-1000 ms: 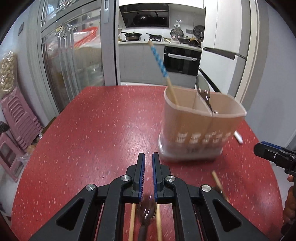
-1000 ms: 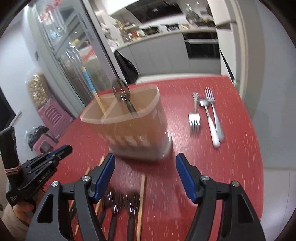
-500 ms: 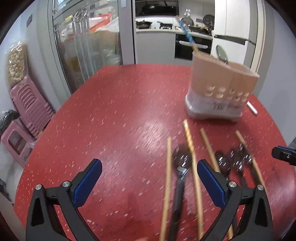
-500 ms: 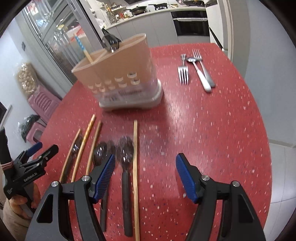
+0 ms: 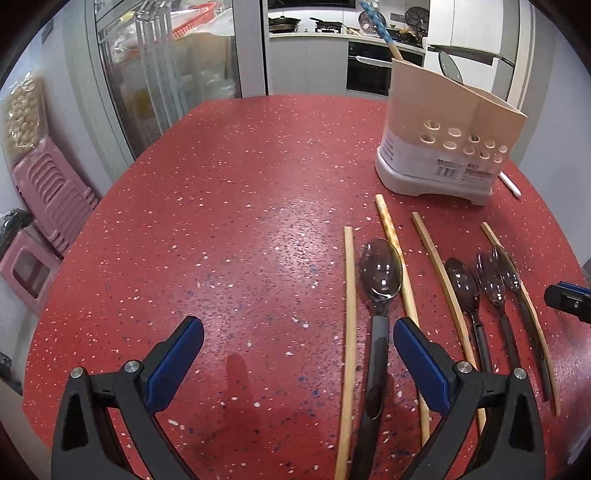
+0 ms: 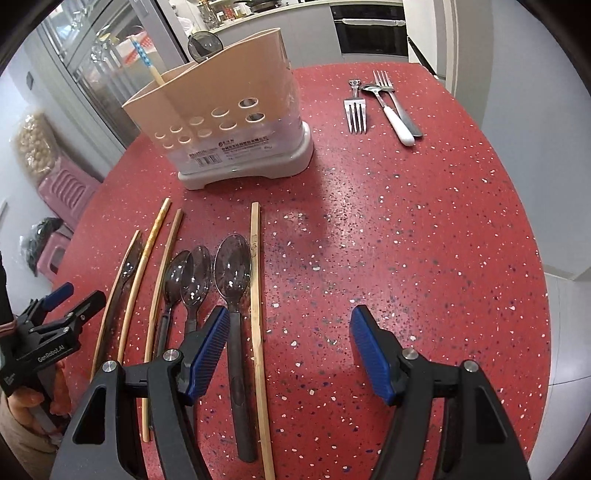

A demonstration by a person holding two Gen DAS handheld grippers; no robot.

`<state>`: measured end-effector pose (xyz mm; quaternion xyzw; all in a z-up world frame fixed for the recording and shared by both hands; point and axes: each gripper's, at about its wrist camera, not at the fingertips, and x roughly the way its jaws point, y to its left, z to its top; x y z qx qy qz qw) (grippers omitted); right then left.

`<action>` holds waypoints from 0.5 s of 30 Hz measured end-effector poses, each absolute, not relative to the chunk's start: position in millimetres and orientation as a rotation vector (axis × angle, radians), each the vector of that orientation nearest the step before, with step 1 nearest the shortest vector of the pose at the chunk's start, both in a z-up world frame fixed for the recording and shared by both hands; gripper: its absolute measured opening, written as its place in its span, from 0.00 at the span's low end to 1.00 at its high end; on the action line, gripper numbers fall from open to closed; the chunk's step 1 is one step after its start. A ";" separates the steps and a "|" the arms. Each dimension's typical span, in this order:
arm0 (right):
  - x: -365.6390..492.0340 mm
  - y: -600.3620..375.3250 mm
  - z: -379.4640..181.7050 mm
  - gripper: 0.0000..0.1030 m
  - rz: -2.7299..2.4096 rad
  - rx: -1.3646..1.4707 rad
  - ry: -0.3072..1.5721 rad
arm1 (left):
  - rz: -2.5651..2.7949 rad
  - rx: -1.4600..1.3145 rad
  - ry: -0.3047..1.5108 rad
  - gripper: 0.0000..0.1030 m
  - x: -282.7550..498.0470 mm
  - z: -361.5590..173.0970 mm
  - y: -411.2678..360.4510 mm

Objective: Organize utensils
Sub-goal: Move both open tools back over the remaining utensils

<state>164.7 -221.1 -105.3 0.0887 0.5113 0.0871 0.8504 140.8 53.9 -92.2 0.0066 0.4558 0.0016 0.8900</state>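
A beige utensil holder (image 5: 448,136) (image 6: 229,118) stands on the red table and holds a blue-patterned chopstick (image 5: 380,29) and a dark spoon (image 5: 451,68). Several wooden chopsticks (image 5: 349,325) (image 6: 257,317) and dark plastic spoons (image 5: 380,280) (image 6: 232,273) lie in a row on the table. My left gripper (image 5: 297,354) is open and empty, just left of the nearest spoon. My right gripper (image 6: 288,343) is open and empty, just right of the row. The left gripper also shows in the right wrist view (image 6: 70,295).
Two forks (image 6: 355,110) and a white-handled spoon (image 6: 391,114) lie at the table's far right. The red table (image 5: 221,221) has a rounded edge. Pink stools (image 5: 48,192) stand on the floor to the left. Glass doors and a kitchen counter lie behind.
My left gripper has opened and pulled back from the holder. Both grippers have drawn back toward the near edge, so the row of chopsticks and spoons has come into view.
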 end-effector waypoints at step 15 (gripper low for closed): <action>169.7 -205.5 -109.8 0.58 0.171 0.082 1.105 | 0.072 0.014 0.972 1.00 152.2 -100.7 73.5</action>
